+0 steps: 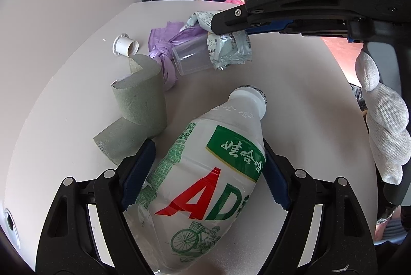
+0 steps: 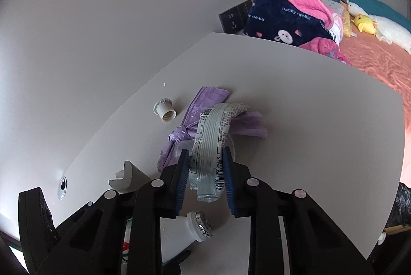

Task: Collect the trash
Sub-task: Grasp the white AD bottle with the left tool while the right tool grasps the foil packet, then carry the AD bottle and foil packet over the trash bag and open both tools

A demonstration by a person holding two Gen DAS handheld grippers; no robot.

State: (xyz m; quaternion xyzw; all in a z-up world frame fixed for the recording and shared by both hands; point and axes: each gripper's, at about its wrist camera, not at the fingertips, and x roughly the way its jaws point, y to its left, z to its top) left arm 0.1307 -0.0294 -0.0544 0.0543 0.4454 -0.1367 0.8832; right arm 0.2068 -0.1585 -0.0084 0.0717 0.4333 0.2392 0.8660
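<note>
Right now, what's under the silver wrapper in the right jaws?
Under the silver wrapper lie a clear plastic cup on its side and a knotted purple bag. What's inside the bag can't be seen.

Soft, even daylight in both views, moderately bright, brightest toward the right where the bed (image 2: 372, 61) glows pink and washes out at the rim. Faint, diffuse shadows only, on the pale worktop (image 2: 308, 126); mild sheen on the crinkled wrapper (image 2: 205, 167). Strong fisheye bending with dark corner vignette; centre sharp, edges slightly soft.
</note>
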